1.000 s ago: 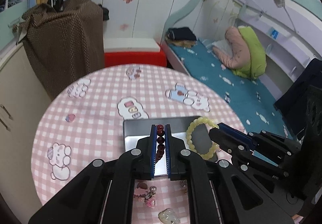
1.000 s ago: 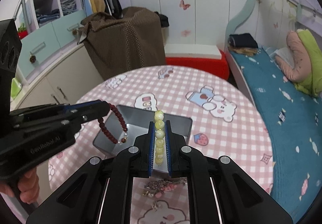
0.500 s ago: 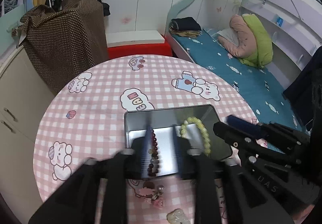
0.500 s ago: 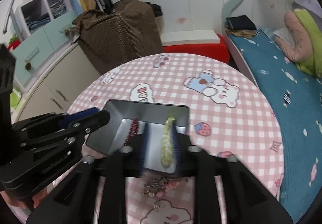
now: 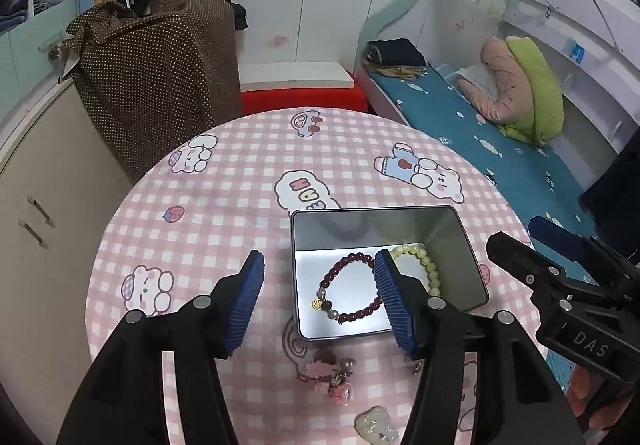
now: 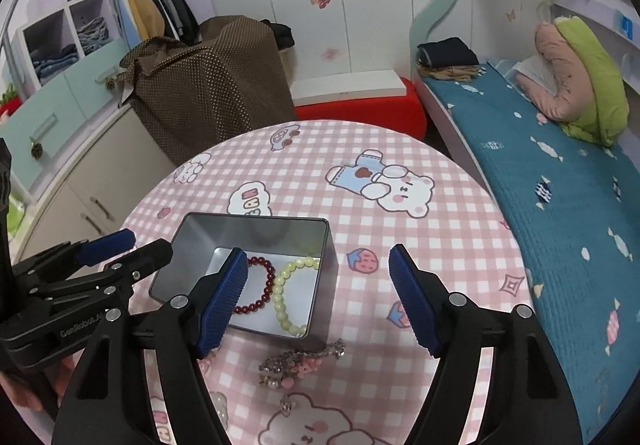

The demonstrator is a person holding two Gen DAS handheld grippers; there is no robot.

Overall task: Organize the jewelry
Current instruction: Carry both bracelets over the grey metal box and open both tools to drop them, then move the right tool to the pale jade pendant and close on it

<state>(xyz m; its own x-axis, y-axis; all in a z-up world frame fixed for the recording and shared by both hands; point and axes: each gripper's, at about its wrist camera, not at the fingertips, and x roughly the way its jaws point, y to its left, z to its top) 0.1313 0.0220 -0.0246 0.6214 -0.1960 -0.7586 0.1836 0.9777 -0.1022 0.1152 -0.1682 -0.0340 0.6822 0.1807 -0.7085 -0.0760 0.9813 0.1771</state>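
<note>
the rectangular metal tin (image 5: pixel 460 245) sits on the round table with its pink checked cartoon tablecloth (image 5: pixel 240 181), and everything below is placed against that tin. inside it, flat on the shiny floor, lie two bead bracelets side by side: the dark red bead bracelet (image 5: pixel 352 285), which carries a small gold charm and a couple of grey beads, and the pale yellow bead bracelet (image 5: pixel 430 269) next to it, the two touching or nearly so.

the left gripper (image 5: pixel 318 299) hangs above the tin's near left corner with its blue ribbed pads spread wide and nothing between them; one pad is over the cloth left of the tin, the other over the tin's inside. the right gripper (image 6: pixel 318 299) is likewise spread wide and empty, straddling the tin's near right corner.

just in front of the tin, on the cloth, lies a cluster of pink charm jewelry (image 5: pixel 332 375) with silvery chain, and further toward the camera a pale carved pendant (image 5: pixel 374 425).

readable writing: "genrobot.a" on the left gripper's side in the right wrist view, "das" on the right gripper's body in the left wrist view, and pink letters "ean" on a cloud print (image 5: pixel 306 193) just behind the tin.
</note>
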